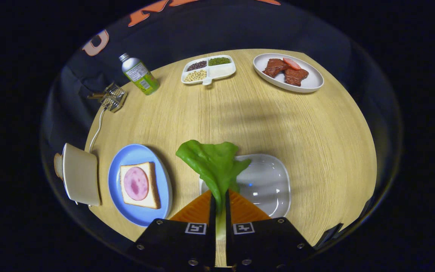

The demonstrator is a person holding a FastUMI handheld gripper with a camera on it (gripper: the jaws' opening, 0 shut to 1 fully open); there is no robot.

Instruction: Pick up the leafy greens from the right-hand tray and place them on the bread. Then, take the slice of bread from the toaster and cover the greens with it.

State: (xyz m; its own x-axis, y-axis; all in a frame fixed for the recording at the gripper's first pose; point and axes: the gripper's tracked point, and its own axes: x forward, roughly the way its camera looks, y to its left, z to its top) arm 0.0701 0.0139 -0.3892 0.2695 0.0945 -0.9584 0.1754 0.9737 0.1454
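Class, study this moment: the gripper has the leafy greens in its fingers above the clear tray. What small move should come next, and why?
Probably carry the leafy greens sideways to above the bread on the blue plate. The gripper is shut on their stem, lifted over the clear tray, while the bread, topped with a ham slice, lies uncovered beside it.

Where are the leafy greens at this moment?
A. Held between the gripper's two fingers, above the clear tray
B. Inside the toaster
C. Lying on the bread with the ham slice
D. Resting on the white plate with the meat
A: the gripper is shut on the leafy greens, whose stem sits between both fingers, with the clear tray just beyond them.
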